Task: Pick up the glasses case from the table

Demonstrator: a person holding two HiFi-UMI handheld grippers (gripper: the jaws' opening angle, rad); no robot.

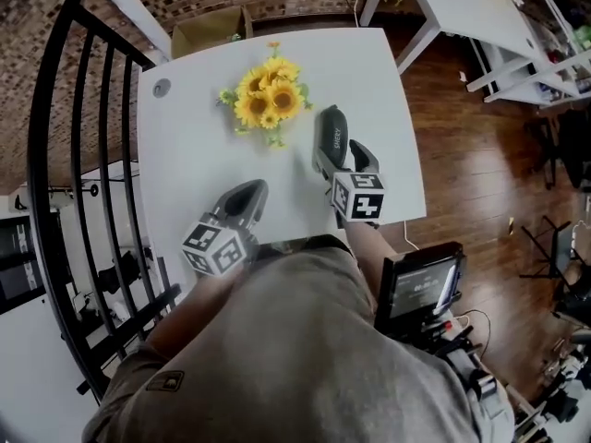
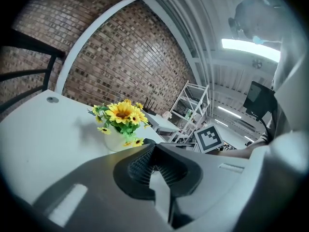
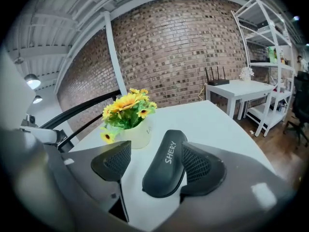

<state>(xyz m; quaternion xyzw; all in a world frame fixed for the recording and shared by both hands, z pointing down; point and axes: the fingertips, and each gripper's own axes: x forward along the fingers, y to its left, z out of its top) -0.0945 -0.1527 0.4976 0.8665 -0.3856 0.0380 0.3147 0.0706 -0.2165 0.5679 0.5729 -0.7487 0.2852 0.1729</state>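
A black oblong glasses case [image 1: 331, 135] [image 3: 166, 163] with the print "SHERY" lies on the white table [image 1: 194, 155], just right of the sunflower pot. My right gripper [image 1: 342, 157] [image 3: 157, 161] is open around the case's near end. Its right pad [image 3: 200, 166] is close against the case, while the left pad [image 3: 113, 161] stands well apart from it. My left gripper [image 1: 247, 194] [image 2: 153, 153] hovers over the table's near edge, left of the case, with its ribbed pads together and nothing between them.
A pot of yellow sunflowers [image 1: 268, 100] [image 3: 128, 117] [image 2: 120, 122] stands mid-table behind the case. A black railing [image 1: 65, 155] runs along the table's left side. A cardboard box [image 1: 208, 30] sits beyond the far edge, and a white table [image 1: 462, 7] with shelving is at the back right.
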